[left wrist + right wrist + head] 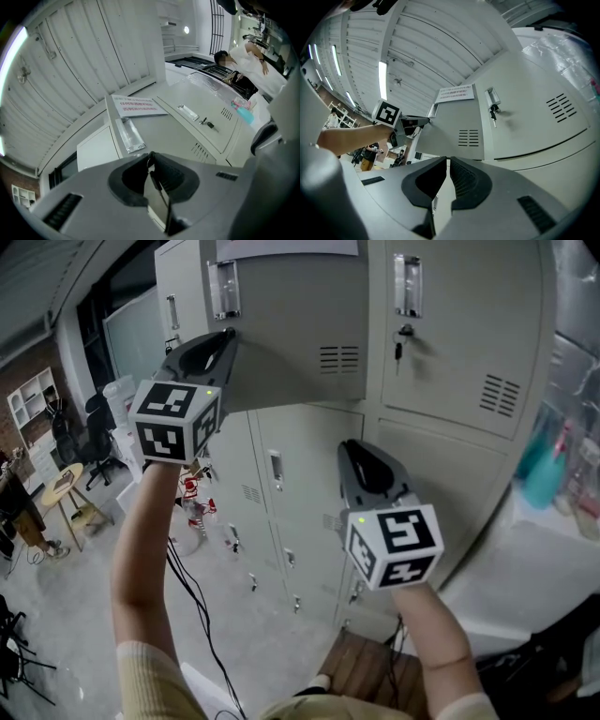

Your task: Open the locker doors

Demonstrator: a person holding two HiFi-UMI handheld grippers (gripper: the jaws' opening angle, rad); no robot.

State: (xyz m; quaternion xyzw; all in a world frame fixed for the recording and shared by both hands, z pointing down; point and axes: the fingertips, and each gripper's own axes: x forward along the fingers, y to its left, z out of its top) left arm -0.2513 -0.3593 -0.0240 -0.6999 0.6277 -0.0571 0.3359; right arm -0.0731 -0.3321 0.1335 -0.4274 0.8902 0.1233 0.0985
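- The left gripper [228, 337] is pinching the free left edge of the upper locker door [300, 334], just below its pull handle [225, 289], with its jaws nearly together on the thin sheet.
- The door is standing ajar, so the pull is probably best following the hinge arc.
- The right gripper [354, 448] is hanging closed and empty before the lower doors [300, 484].

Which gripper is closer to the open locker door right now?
Left. The left gripper pinches the free edge of the open locker door. The right gripper hangs lower, below that door's bottom edge and apart from it.
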